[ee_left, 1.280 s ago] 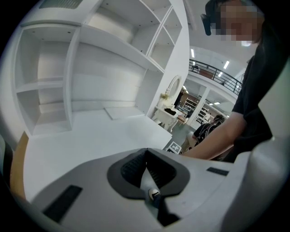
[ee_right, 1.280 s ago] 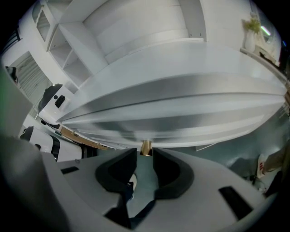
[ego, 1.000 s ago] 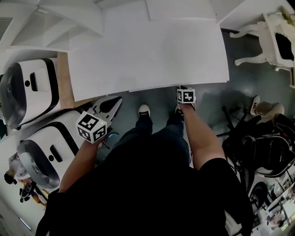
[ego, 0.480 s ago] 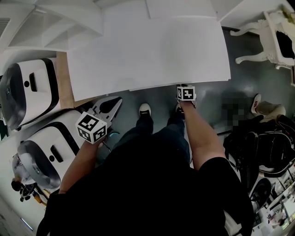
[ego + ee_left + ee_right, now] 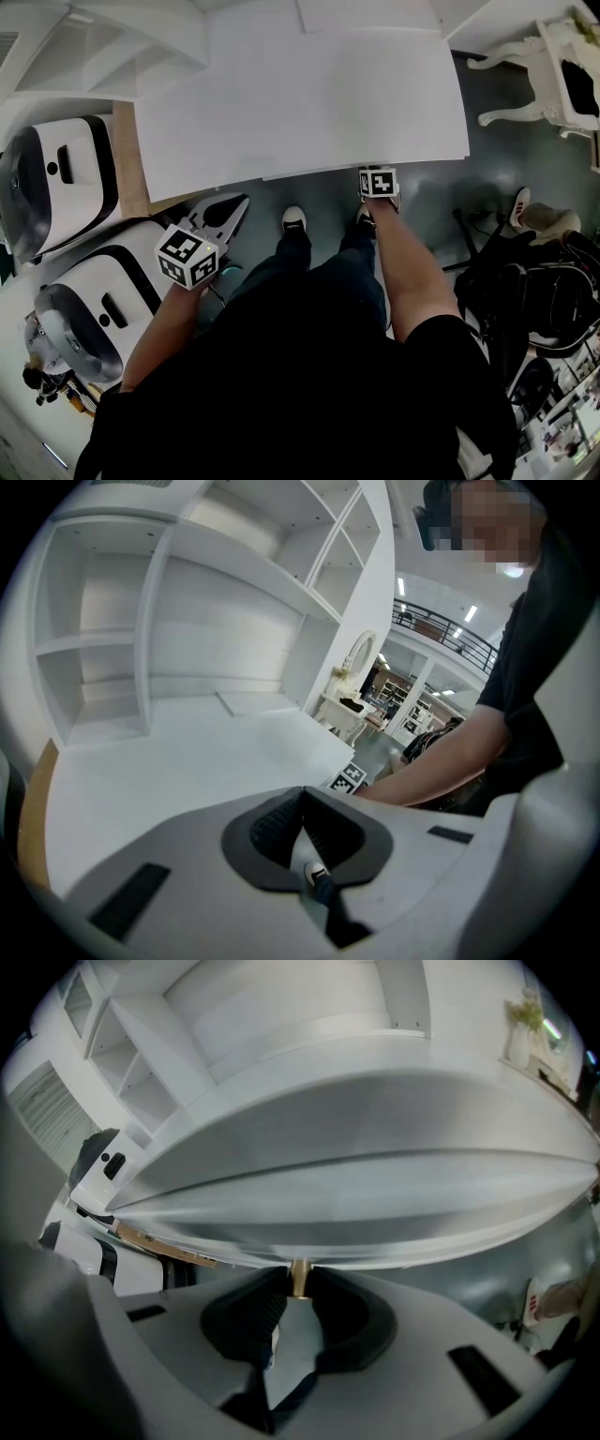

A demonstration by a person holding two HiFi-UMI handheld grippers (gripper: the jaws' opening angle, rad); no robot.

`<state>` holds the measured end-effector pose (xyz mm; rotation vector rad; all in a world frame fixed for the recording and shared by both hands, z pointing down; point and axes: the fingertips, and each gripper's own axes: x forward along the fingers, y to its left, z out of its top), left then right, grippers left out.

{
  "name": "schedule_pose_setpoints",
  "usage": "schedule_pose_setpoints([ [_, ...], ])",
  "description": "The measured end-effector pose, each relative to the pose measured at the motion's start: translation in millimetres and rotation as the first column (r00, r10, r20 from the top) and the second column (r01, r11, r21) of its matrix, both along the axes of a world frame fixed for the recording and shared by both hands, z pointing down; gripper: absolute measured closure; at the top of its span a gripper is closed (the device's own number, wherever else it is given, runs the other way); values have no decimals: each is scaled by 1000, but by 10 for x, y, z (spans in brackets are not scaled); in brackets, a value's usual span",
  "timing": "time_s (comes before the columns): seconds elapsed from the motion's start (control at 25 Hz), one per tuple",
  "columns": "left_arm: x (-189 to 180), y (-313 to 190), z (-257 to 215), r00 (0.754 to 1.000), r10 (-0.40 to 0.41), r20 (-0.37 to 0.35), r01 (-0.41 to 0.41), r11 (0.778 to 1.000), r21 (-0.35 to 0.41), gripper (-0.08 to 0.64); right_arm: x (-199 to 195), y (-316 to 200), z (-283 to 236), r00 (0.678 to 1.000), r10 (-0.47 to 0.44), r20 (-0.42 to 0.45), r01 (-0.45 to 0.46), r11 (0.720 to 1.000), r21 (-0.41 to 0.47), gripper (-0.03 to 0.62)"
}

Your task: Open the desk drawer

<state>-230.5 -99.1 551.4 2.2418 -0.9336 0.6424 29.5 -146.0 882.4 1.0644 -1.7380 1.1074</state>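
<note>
The white desk (image 5: 300,103) fills the upper middle of the head view. Under its front edge runs the drawer front (image 5: 375,1204), with a small brass knob (image 5: 299,1277) on it. My right gripper (image 5: 299,1290) points steeply down at that edge. Its jaws have just been closing, and both pads now press the knob. In the head view only its marker cube (image 5: 378,183) shows; the jaws are hidden below the desk edge. My left gripper (image 5: 236,203) hovers left of the desk's front corner, shut and empty, and its pads (image 5: 281,819) meet at the tips.
Two white-and-black machines (image 5: 56,183) (image 5: 89,309) stand at the left beside a wooden panel. White shelves (image 5: 103,47) rise behind the desk. A white ornate chair (image 5: 553,75) stands at upper right, a black chair with bags (image 5: 534,300) at right. The person's shoes (image 5: 293,222) stand below the desk edge.
</note>
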Motion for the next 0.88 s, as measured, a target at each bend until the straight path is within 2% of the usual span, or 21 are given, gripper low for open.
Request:
schedule_pose_setpoints([
  [0.48, 32, 90, 10, 1000, 16, -5, -16, 1000, 1, 552, 11, 129, 10, 1000, -22, -21, 21, 999, -49, 506],
  [0.88, 99, 137, -21, 1000, 27, -13, -27, 1000, 15, 552, 92, 583, 22, 999, -42, -23, 40, 995, -96, 506],
])
